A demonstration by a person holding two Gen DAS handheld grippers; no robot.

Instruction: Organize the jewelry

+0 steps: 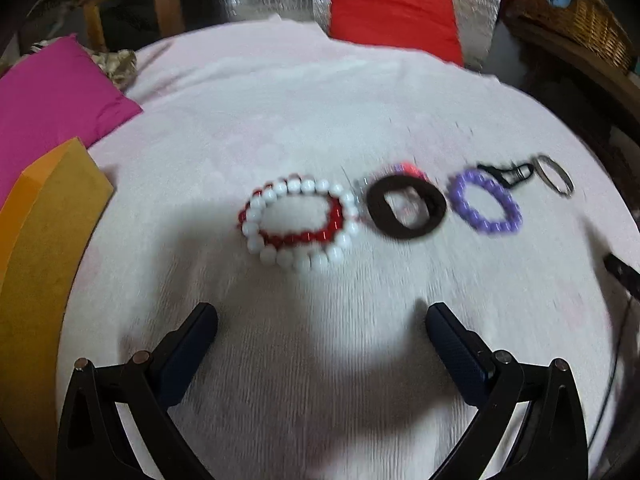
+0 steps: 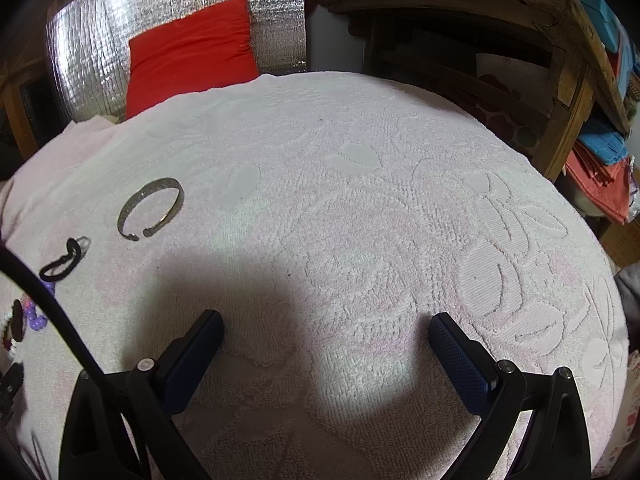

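A white bead bracelet (image 1: 276, 258) lies with a red bead bracelet (image 1: 298, 236) on the pale towel (image 1: 280, 112). To their right lie a dark brown ring-shaped bangle (image 1: 406, 206), a purple bead bracelet (image 1: 486, 202), a small black clasp (image 1: 506, 172) and a metal cuff (image 1: 556, 176). My left gripper (image 1: 322, 316) hovers open in front of the white bracelet, nothing between its fingers. In the right wrist view the metal cuff (image 2: 152, 208) and black clasp (image 2: 62, 260) lie at the left. My right gripper (image 2: 326, 320) stands open over bare towel (image 2: 360, 200).
A yellow-brown box (image 1: 44, 248) and a magenta cushion (image 1: 52, 96) stand at the left. A red cushion (image 1: 394, 12) leans on silver foil at the back. A wicker basket (image 1: 576, 8) and wooden shelves (image 2: 520, 40) are at the right. A black cable (image 2: 52, 304) crosses the lower left.
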